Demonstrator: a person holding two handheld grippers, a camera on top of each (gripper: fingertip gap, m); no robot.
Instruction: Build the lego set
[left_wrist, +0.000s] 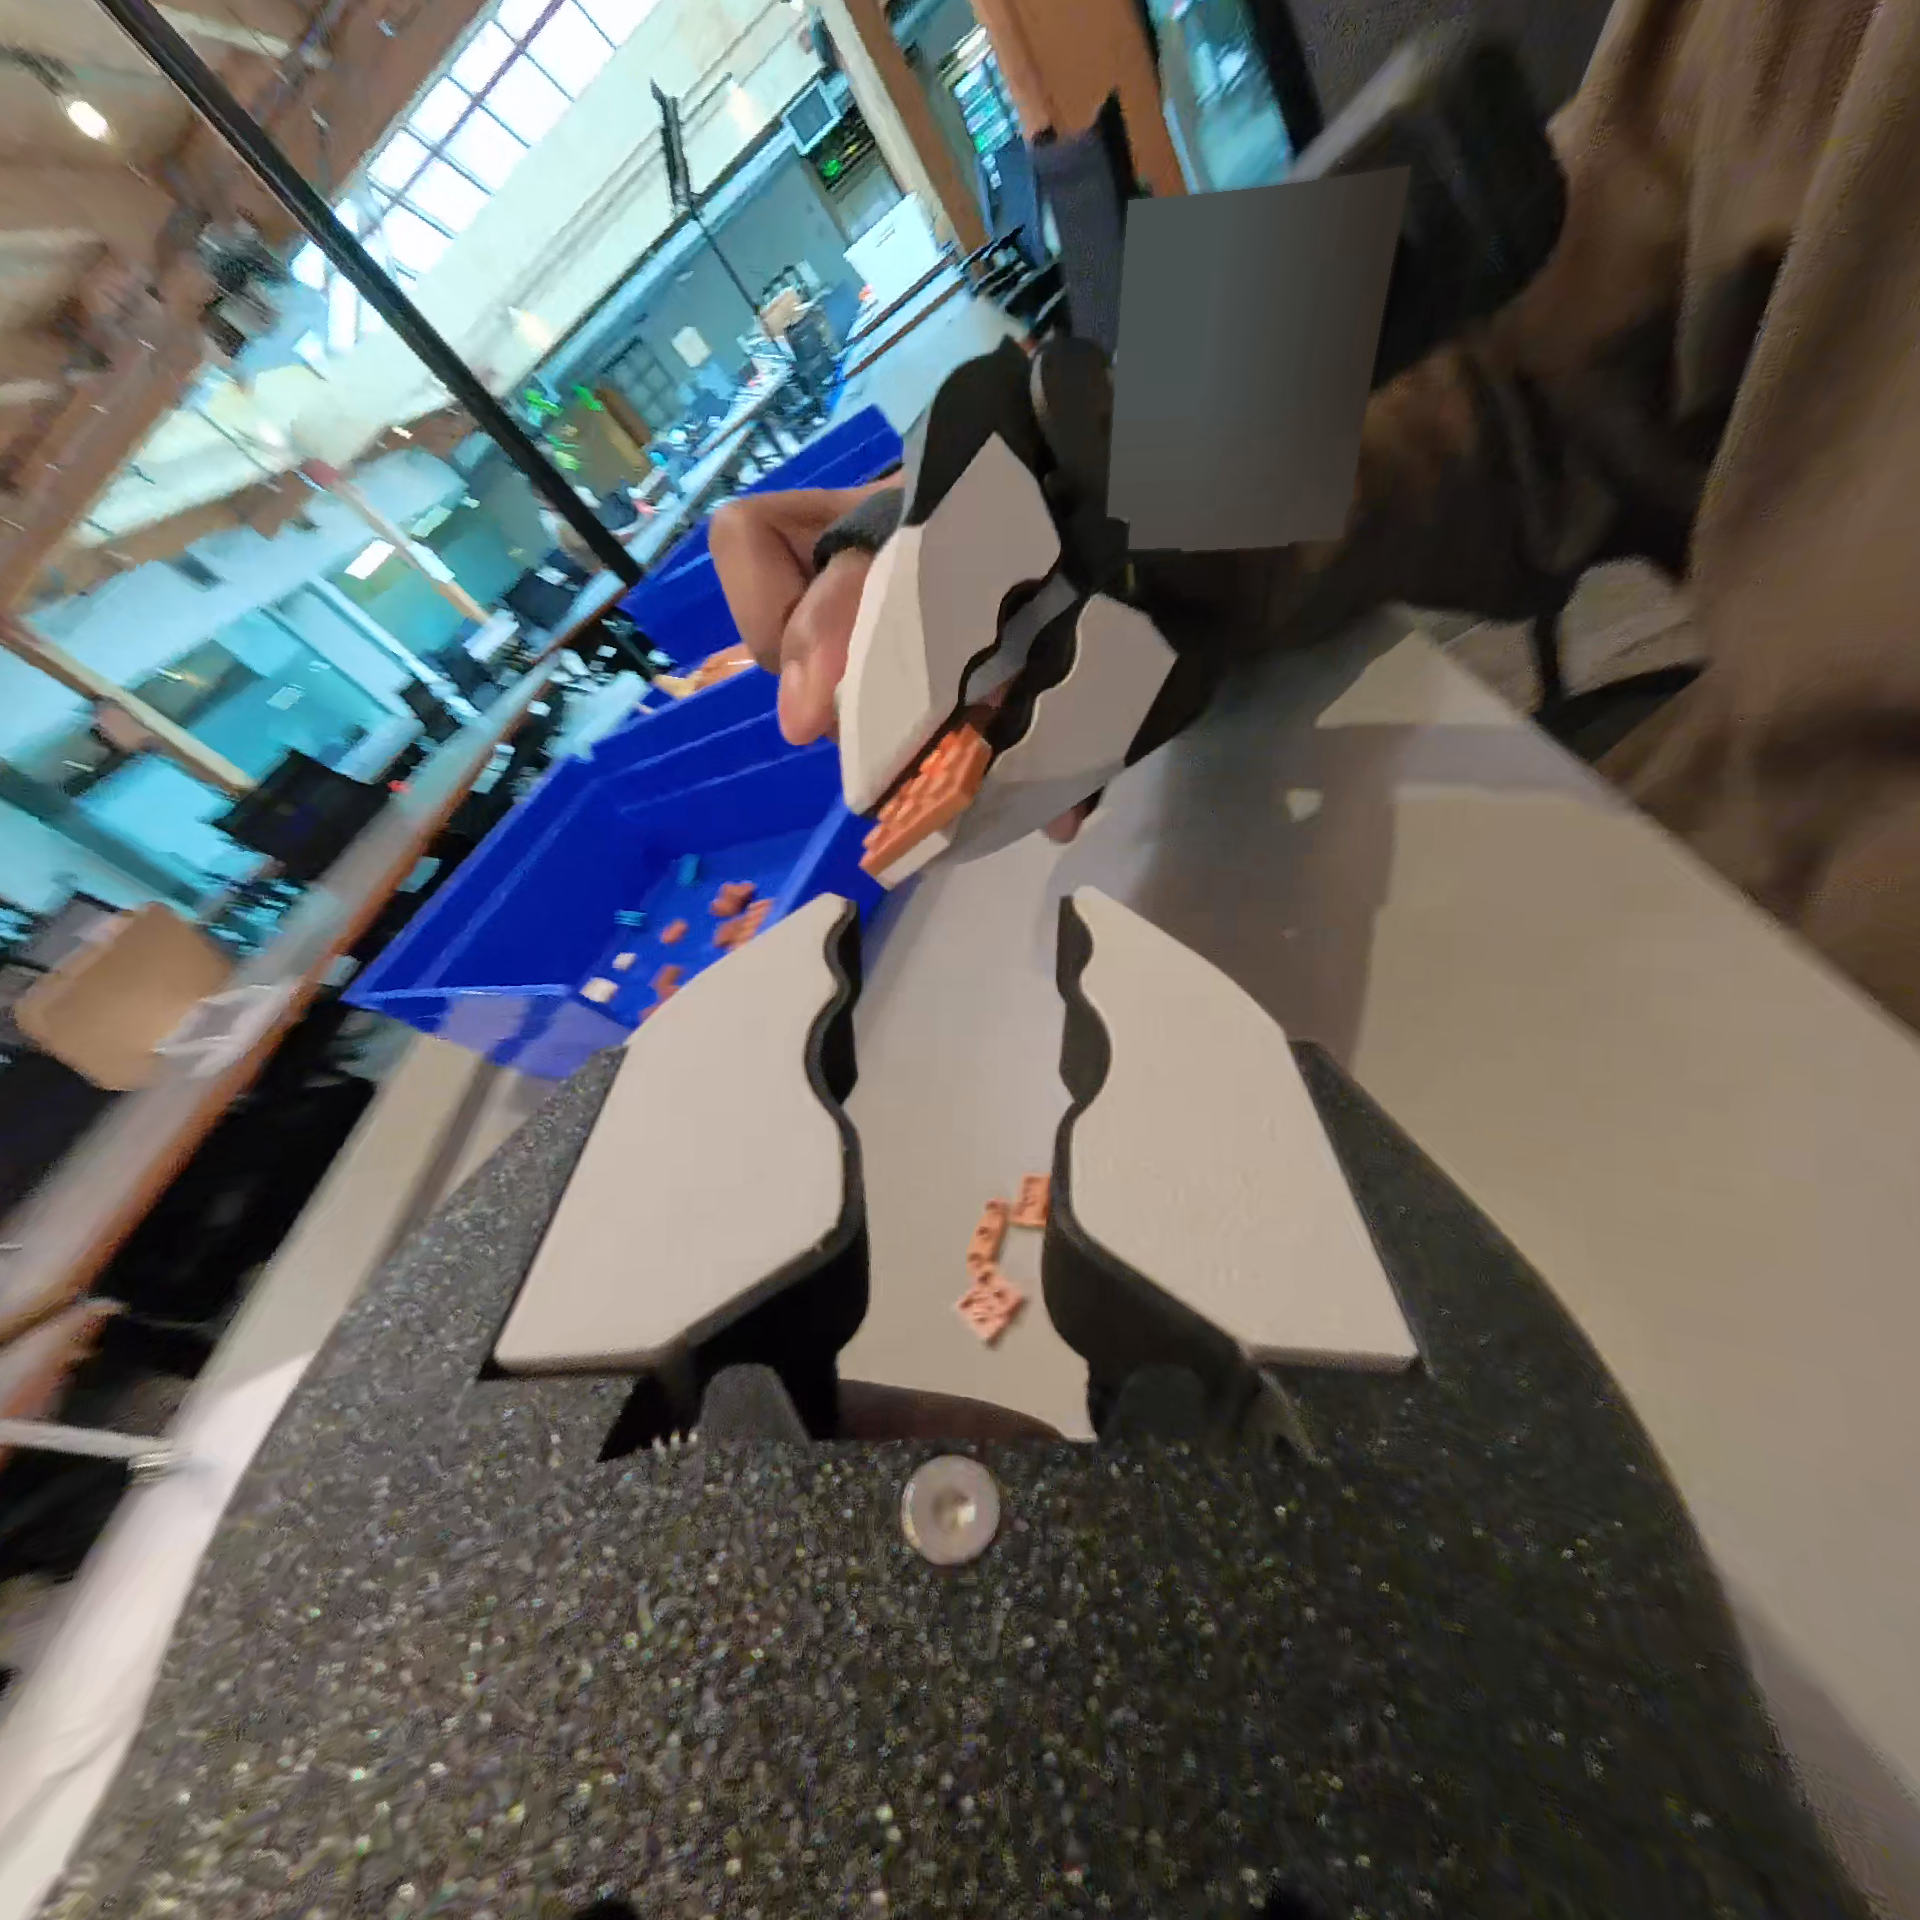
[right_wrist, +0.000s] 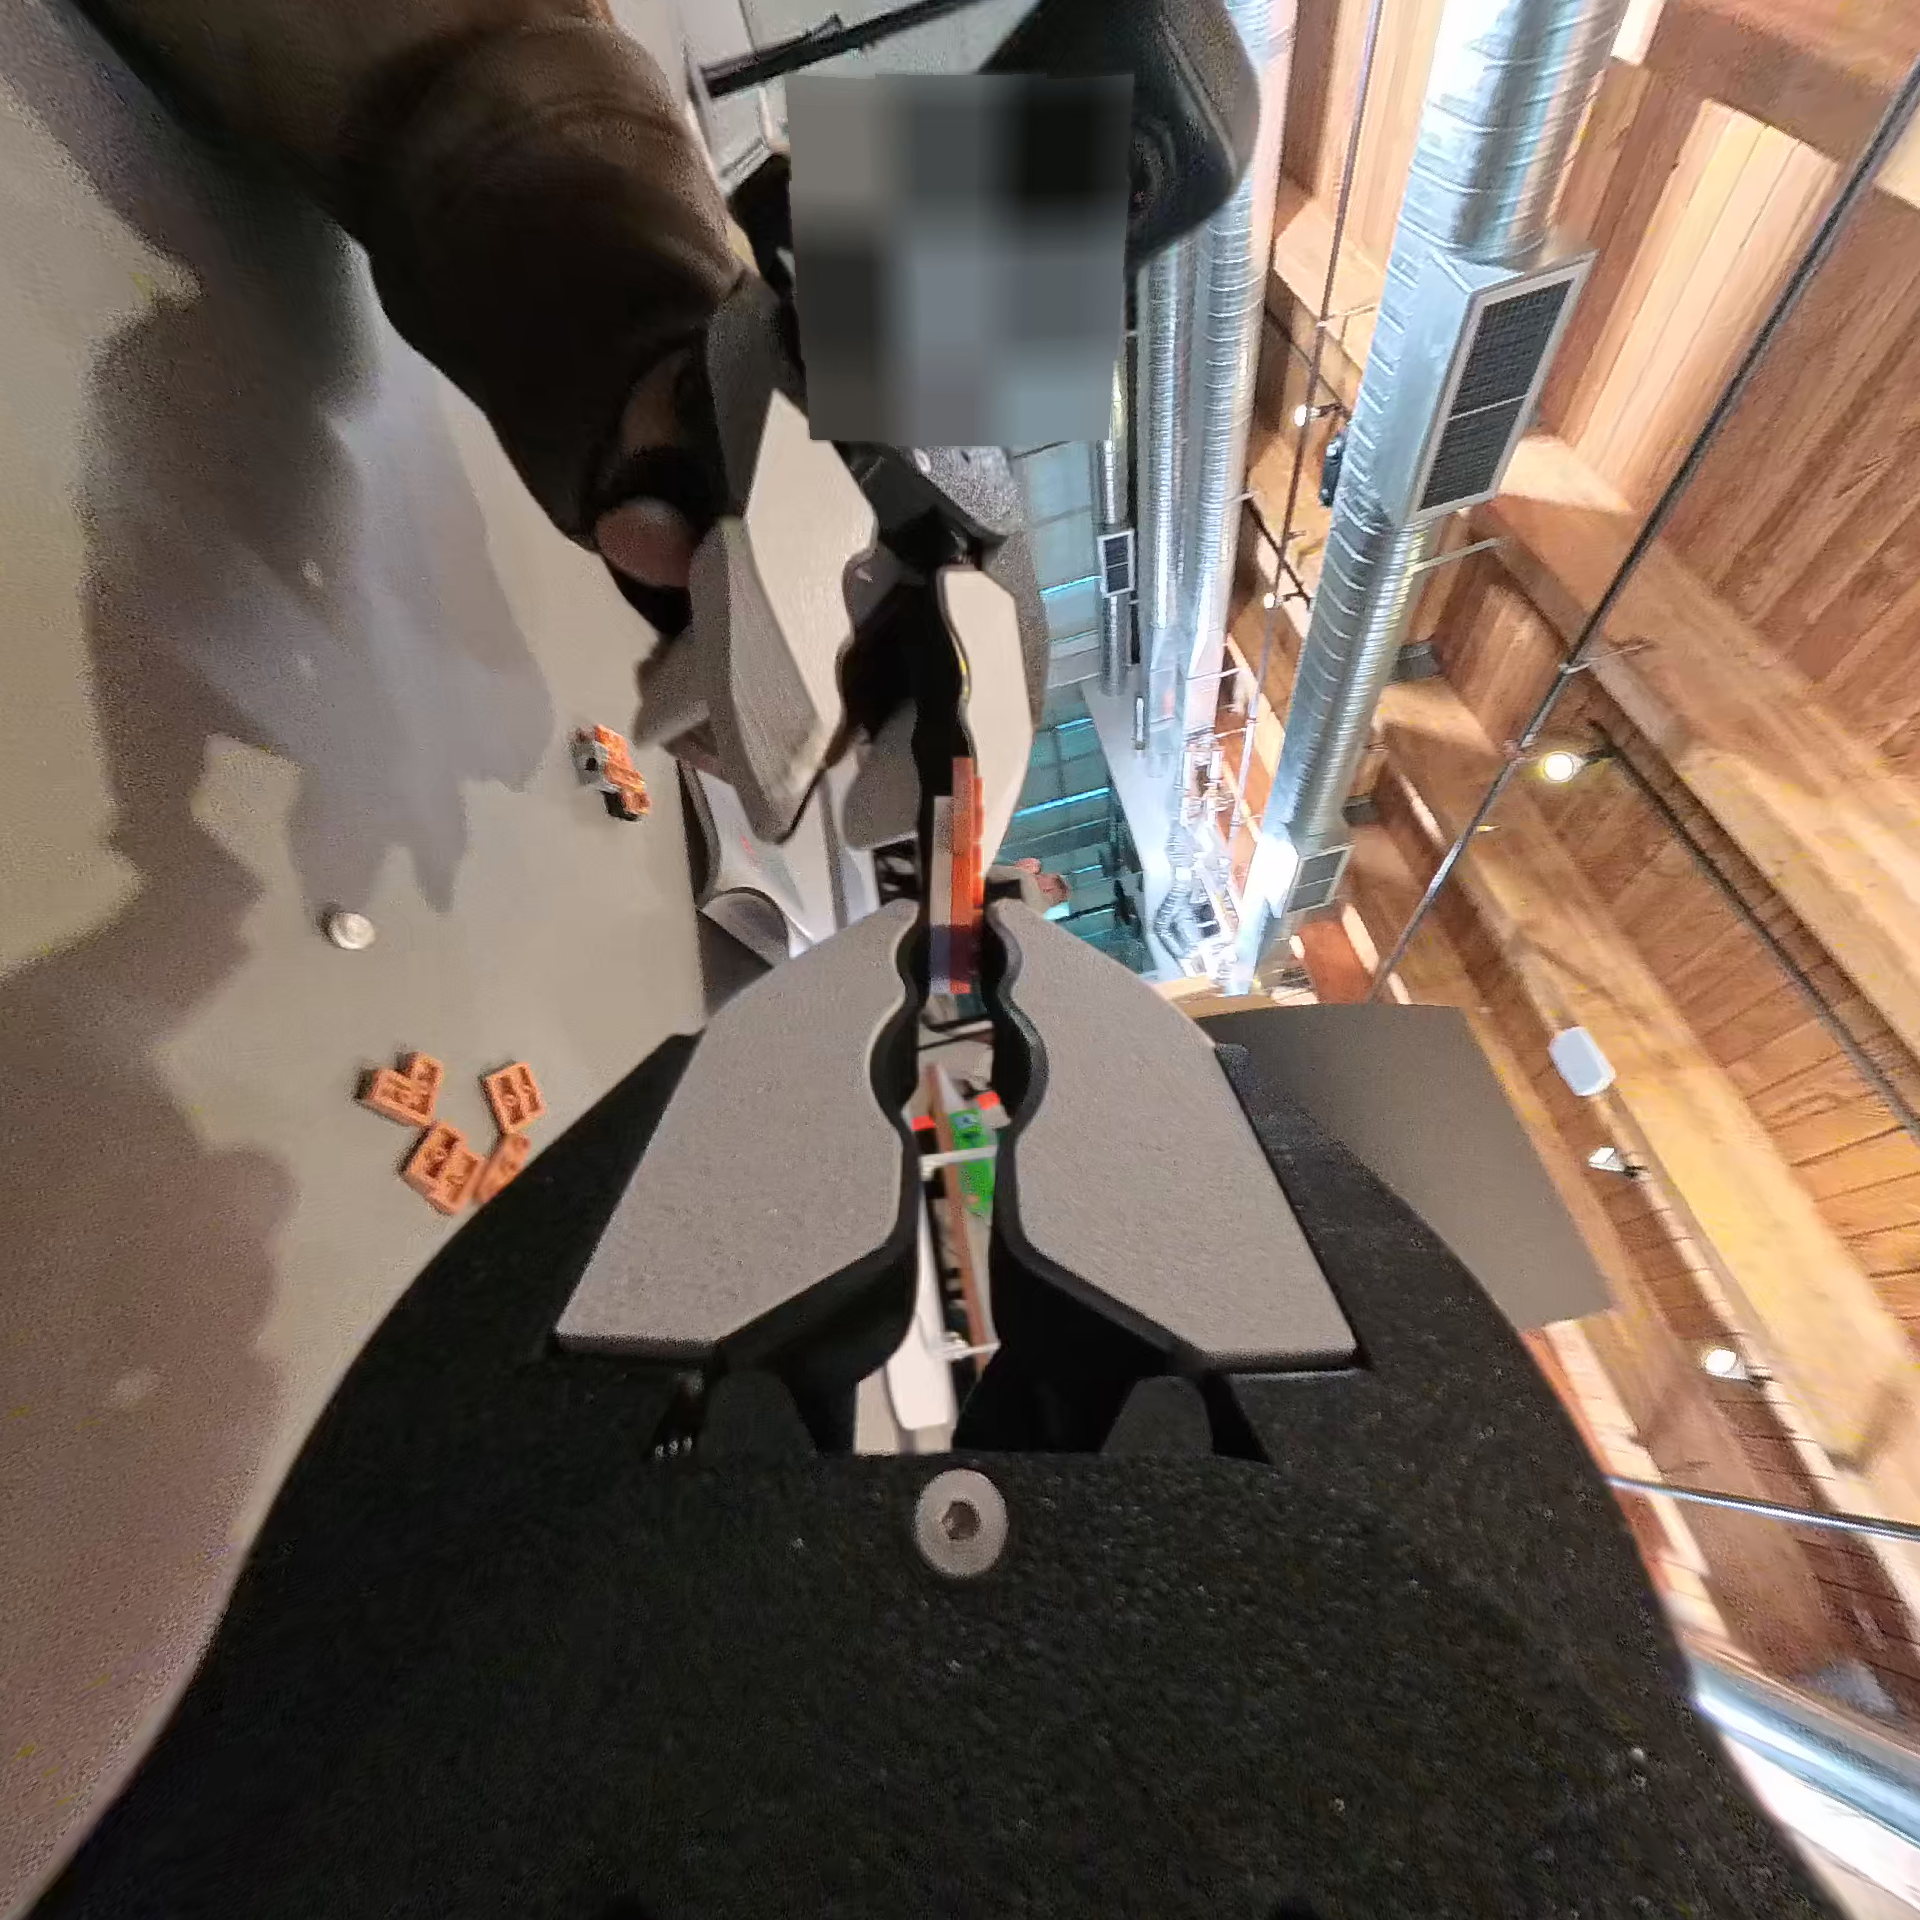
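Note:
My right gripper (right_wrist: 956, 925) is shut on an orange and white lego plate assembly (right_wrist: 966, 831), seen edge-on between its tips and held above the grey table (right_wrist: 312, 1039). In the left wrist view the right gripper (left_wrist: 914, 821) shows farther off with the assembly (left_wrist: 925, 790) in its jaws. My left gripper (left_wrist: 961, 914) is open and empty, just short of the assembly and pointing at it. It also shows in the right wrist view (right_wrist: 883, 821), close in front of the assembly. Several loose orange plates (left_wrist: 997, 1257) lie on the table below; they also show in the right wrist view (right_wrist: 447, 1122).
Blue bins (left_wrist: 623, 883) with several small orange and blue pieces stand along the table's far side. A small grey and orange piece (right_wrist: 613, 769) and a round silver disc (right_wrist: 348, 928) lie on the table. A person's brown sleeve (left_wrist: 1714, 520) is at the right. Both grippers' tips are close together, under 4 cm apart.

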